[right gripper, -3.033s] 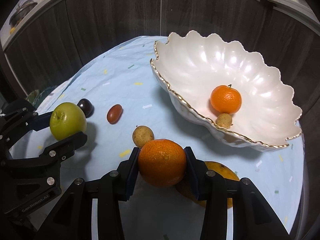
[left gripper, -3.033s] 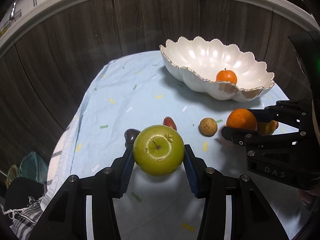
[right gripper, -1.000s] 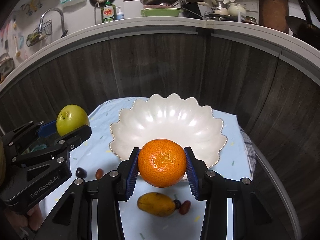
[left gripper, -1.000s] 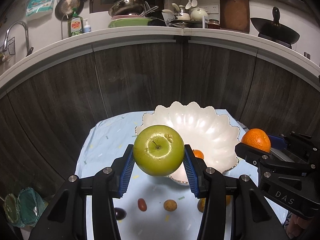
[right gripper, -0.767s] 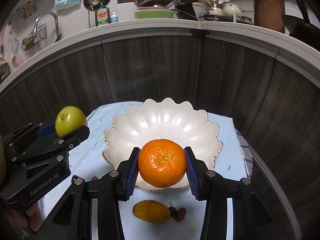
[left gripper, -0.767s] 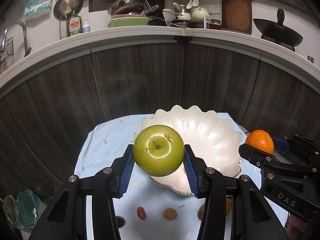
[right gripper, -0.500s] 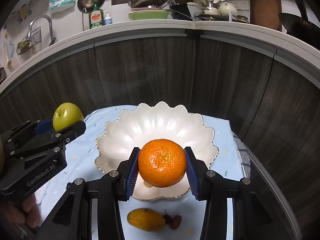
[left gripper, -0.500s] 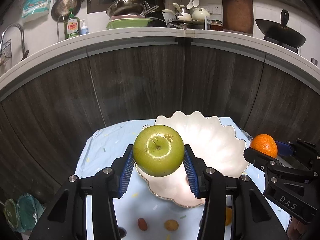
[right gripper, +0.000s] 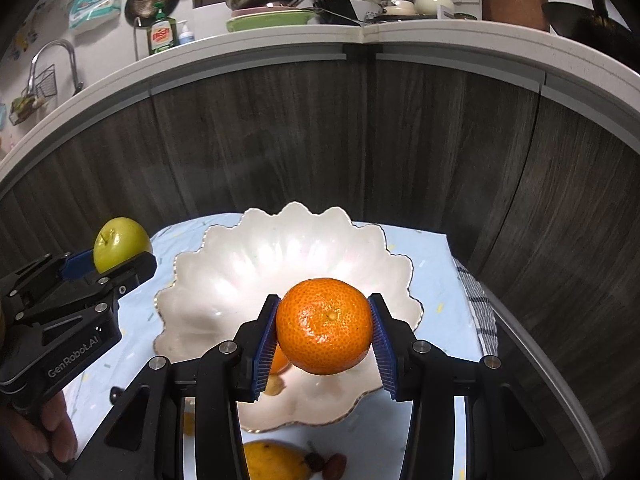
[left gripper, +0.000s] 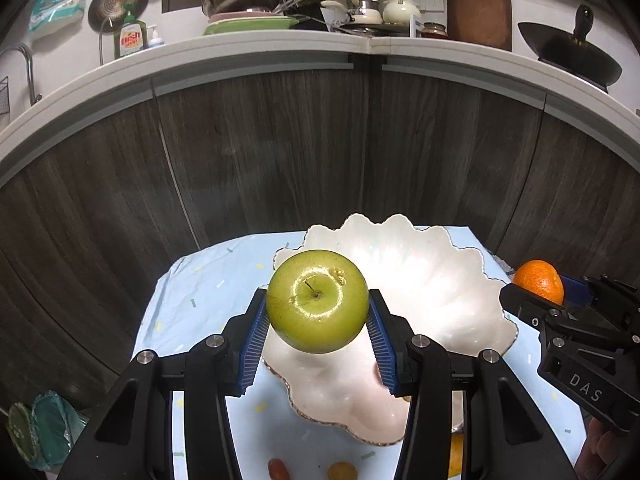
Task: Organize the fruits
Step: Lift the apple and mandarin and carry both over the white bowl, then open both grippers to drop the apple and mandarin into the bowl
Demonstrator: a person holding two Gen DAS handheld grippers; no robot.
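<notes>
Behind the orange (right gripper: 324, 326) clamped in the right fingers (right gripper: 383, 354), bowl (right gripper: 224, 276) fruit hides; left fingers (left gripper: 252, 340) clamp the apple (left gripper: 317, 301).

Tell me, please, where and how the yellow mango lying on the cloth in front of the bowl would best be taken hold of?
Judging from the right wrist view, grip the yellow mango across its narrow middle, coming from above with the jaws spanning its short width. It lies lengthwise on the cloth, and small dark fruits sit against its right end, so that end looks crowded. Both grippers are full now.
</notes>
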